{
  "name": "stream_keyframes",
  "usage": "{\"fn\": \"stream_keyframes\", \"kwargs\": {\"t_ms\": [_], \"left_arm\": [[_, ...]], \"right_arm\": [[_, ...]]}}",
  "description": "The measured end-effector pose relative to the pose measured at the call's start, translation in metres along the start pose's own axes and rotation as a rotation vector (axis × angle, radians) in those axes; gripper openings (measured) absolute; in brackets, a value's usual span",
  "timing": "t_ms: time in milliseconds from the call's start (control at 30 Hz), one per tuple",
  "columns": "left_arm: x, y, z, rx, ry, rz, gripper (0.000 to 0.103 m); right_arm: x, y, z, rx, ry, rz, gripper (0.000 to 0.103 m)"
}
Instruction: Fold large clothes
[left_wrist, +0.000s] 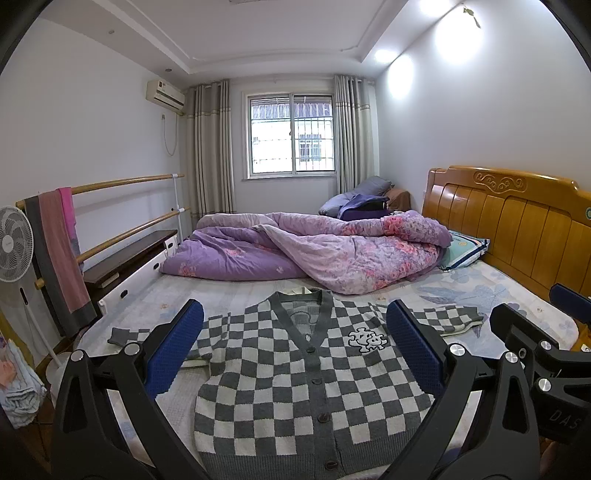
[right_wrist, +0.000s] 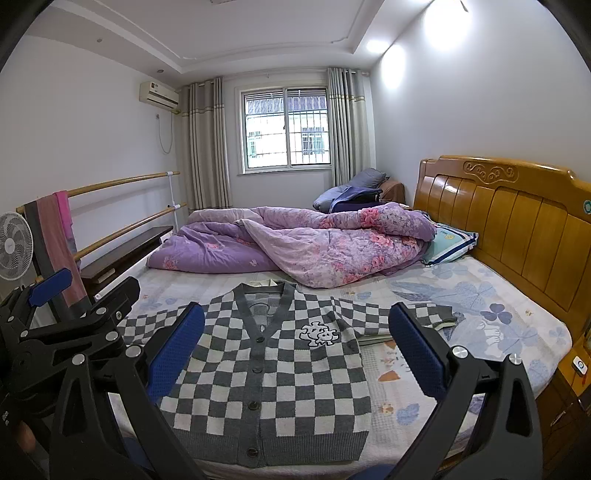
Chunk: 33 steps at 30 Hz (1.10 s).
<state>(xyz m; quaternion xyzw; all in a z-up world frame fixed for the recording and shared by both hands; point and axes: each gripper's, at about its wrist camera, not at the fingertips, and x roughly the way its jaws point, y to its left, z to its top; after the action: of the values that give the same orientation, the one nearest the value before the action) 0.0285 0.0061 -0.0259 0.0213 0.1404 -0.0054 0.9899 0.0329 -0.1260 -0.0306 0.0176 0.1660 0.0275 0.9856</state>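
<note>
I judge the main risk is dragging the grey-and-white checkered knit cardigan (left_wrist: 306, 373) askew if I pinch one layer only. It lies flat, buttoned, on the floral-sheeted bed (right_wrist: 480, 295), below both the left gripper (left_wrist: 295, 354) and right gripper (right_wrist: 295, 350), whose fingers stand wide apart, empty.

Home bedroom. Wide bed (left_wrist: 517, 295) with carved wooden headboard (left_wrist: 509, 221) along right wall, floral sheet, crumpled purple quilt (left_wrist: 314, 251) and pillow (left_wrist: 463, 251) at far end. Barred window (left_wrist: 291, 136) between grey curtains (left_wrist: 212, 147) in back wall. Wall air conditioner (left_wrist: 165, 94) up left. Wooden rails (left_wrist: 110, 206) with draped towel (left_wrist: 61, 254) and standing fan (left_wrist: 14, 249) along left side. Recessed ceiling, white walls.
</note>
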Motion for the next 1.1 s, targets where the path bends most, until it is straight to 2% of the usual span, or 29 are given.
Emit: {"fn": "stream_keyframes", "kwargs": {"t_ms": [1100], "left_arm": [[0.0022,0.0075,-0.0036,0.001,0.000,0.008,0.098]], "right_arm": [[0.0080,0.0063,0.0046,-0.018,0.001,0.010,0.096]]}}
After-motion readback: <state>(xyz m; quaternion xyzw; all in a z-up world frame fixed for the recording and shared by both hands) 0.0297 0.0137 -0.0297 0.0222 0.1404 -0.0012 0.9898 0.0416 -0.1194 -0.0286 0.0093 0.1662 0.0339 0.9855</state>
